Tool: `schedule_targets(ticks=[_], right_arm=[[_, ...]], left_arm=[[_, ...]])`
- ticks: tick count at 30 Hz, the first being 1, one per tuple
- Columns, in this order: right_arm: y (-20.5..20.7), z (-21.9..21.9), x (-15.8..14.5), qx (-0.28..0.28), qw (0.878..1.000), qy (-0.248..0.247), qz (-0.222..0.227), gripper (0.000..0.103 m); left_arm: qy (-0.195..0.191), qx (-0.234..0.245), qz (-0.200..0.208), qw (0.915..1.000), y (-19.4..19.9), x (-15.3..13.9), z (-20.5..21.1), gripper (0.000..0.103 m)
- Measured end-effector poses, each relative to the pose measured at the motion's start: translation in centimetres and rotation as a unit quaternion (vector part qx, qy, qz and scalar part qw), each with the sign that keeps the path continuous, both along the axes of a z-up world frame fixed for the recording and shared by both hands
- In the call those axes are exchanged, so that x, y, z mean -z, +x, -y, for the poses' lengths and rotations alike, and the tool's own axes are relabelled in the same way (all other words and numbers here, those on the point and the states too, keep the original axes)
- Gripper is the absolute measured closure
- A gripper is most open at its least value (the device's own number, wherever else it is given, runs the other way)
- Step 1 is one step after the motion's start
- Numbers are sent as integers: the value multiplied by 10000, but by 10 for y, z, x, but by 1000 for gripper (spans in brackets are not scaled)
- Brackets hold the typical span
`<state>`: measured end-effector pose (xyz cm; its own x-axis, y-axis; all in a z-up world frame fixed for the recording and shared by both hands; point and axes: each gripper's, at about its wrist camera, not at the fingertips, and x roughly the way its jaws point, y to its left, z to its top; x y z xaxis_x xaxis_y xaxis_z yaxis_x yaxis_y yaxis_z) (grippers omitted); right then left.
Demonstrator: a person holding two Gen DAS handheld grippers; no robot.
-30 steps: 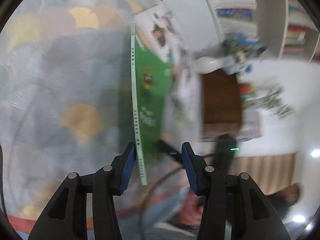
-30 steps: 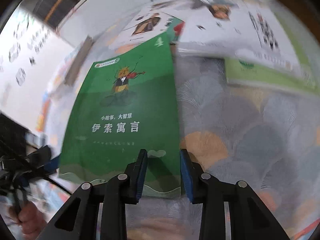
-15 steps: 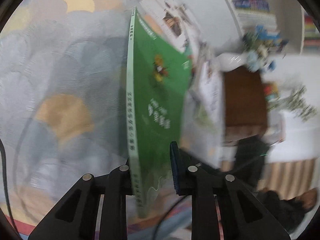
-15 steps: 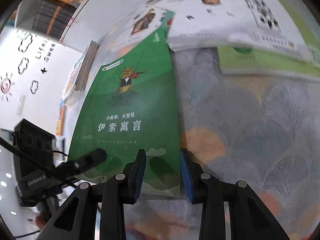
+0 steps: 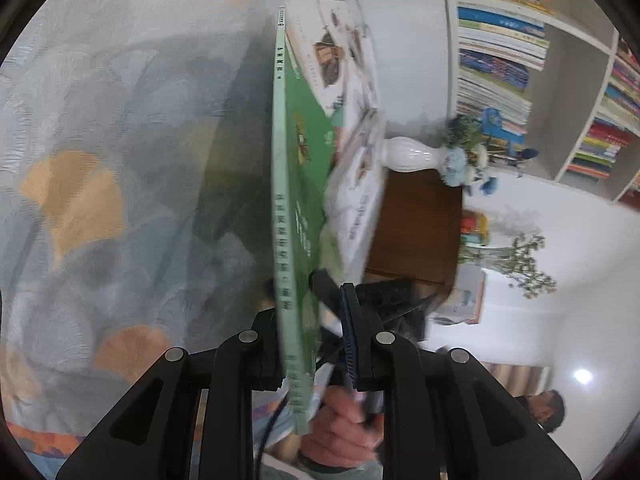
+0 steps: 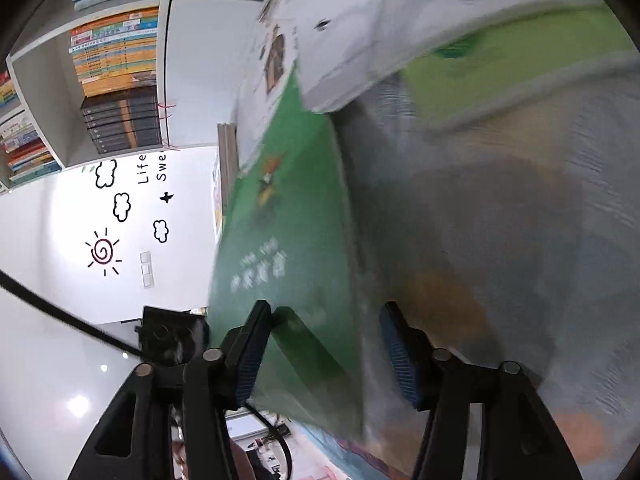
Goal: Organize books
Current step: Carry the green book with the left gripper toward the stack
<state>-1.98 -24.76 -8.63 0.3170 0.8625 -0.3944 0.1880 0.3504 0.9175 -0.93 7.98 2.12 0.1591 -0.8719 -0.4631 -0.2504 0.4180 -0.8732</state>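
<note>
A thin green book stands on edge over the patterned cloth, its pale spine facing me. My left gripper is shut on its near lower edge. In the right wrist view the same green book tilts steeply, and its near corner lies between the fingers of my right gripper. Those jaws are opening, and the right pad stands clear of the book's edge. A hand shows behind the book in the left wrist view.
White picture books lie beyond the green one, with a light green book beside them. A bookshelf full of books stands behind. A white vase with flowers sits on a brown cabinet.
The left gripper closed on the green book's spine edge. The book swung from lying flat to standing on edge. The right gripper rolled and its jaws spread apart off the cover.
</note>
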Motion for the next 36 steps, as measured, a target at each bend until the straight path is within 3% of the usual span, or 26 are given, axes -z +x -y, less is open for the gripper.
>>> schedule_targets(ticks=[3, 5, 6, 7, 11, 12, 14, 15, 17, 20, 24, 28, 31, 36], right_arm=[[1, -13, -16, -96, 9981, -565, 239, 66], [-4, -20, -30, -203, 9924, -1110, 486, 67], [-7, -27, -37, -256, 9881, -1401, 590, 67], [-9, -32, -44, -318, 9824, -1704, 700, 67], [-26, -57, -64, -528, 9501, -2875, 1093, 67], [-30, -66, -71, -581, 9390, -3163, 1216, 67], [-39, -81, -81, -674, 9168, -3657, 1459, 67], [-42, -84, -82, -708, 9087, -3813, 1548, 67], [-49, -93, -88, -741, 8968, -4003, 1729, 67], [-52, -104, -98, -664, 8990, -3933, 1808, 67], [-54, -127, -119, -594, 8912, -4001, 2053, 67], [-45, -146, -141, -383, 8979, -3802, 2183, 67], [-31, -166, -146, -322, 9096, -3537, 2156, 67], [-14, -210, -175, -305, 8968, -3658, 2468, 67]], left_arm=[[652, 206, 146, 9976, -2, -7, -2, 85], [1380, 459, 385, 9886, -3, -17, 4, 85], [1795, 644, 552, 9801, -4, -22, 8, 85], [1939, 734, 633, 9762, -5, -22, 9, 85], [2727, 1138, 1180, 9480, -11, -35, 21, 82], [2953, 1290, 1424, 9359, -14, -41, 24, 83], [3179, 1561, 1740, 9188, -16, -52, 29, 83], [3211, 1622, 1819, 9152, -16, -56, 28, 83], [3128, 1630, 1963, 9149, -18, -63, 15, 84], [2959, 1574, 2086, 9188, -16, -75, -3, 84], [2885, 1550, 2409, 9136, -10, -100, -22, 84], [2697, 1385, 2510, 9193, 4, -119, -47, 82], [2687, 1300, 2672, 9162, 12, -131, -69, 82], [2638, 1062, 2890, 9141, 35, -148, -111, 82]])
